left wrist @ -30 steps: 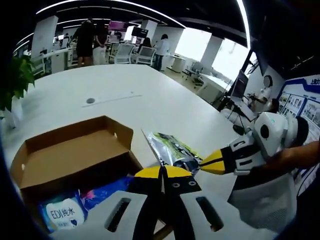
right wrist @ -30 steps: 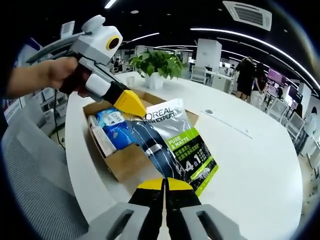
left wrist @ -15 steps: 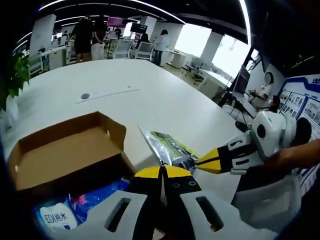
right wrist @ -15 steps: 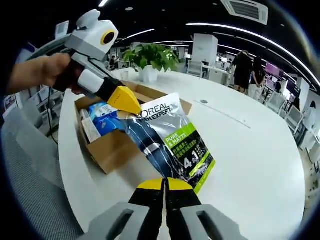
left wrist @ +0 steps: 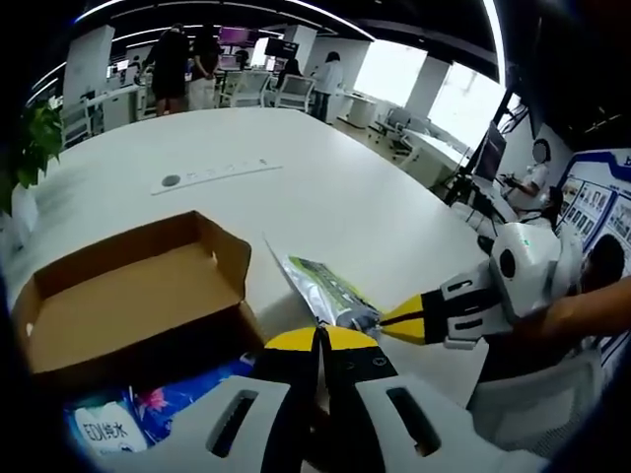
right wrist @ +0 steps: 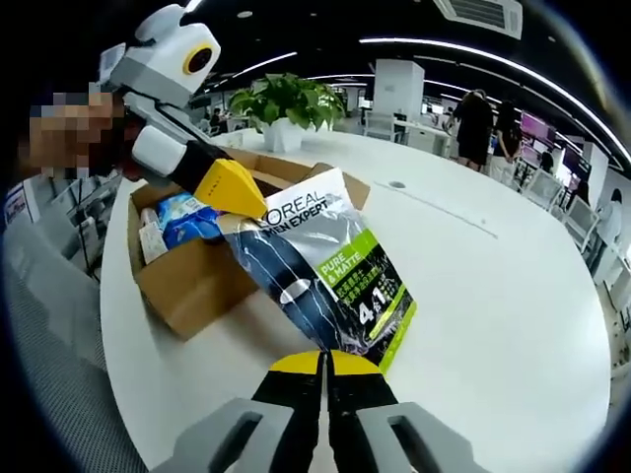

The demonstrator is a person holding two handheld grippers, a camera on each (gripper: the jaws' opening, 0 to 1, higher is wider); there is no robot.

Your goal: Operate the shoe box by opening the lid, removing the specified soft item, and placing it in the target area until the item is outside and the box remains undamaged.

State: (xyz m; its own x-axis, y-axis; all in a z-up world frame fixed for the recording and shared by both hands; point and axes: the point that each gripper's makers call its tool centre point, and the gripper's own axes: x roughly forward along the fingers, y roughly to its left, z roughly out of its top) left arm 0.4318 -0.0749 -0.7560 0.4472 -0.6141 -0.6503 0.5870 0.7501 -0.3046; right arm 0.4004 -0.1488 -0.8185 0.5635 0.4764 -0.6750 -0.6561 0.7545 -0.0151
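Note:
The open cardboard shoe box [left wrist: 118,305] [right wrist: 192,281] sits on the white table with its lid flap up and blue packs [left wrist: 108,429] [right wrist: 187,219] inside. A silver, black and green L'Oreal pouch [right wrist: 325,266] [left wrist: 330,291] hangs in the air beside the box, stretched between both grippers. My right gripper [right wrist: 325,360] is shut on its lower edge, and it enters the left gripper view from the right [left wrist: 399,317]. My left gripper [left wrist: 320,340] is shut on the pouch's upper corner, and its yellow tip [right wrist: 232,187] meets that corner above the box.
The large white table [right wrist: 493,296] runs far beyond the pouch, with a round cable port [left wrist: 172,181]. A potted plant [right wrist: 286,108] stands behind the box. Several people and office chairs [left wrist: 266,94] are at the far end. A grey chair back [right wrist: 49,335] is close by.
The pouch and both grippers have drifted away from the box, out over the table. In the right gripper view the box has slid to the left. Both grips are unchanged.

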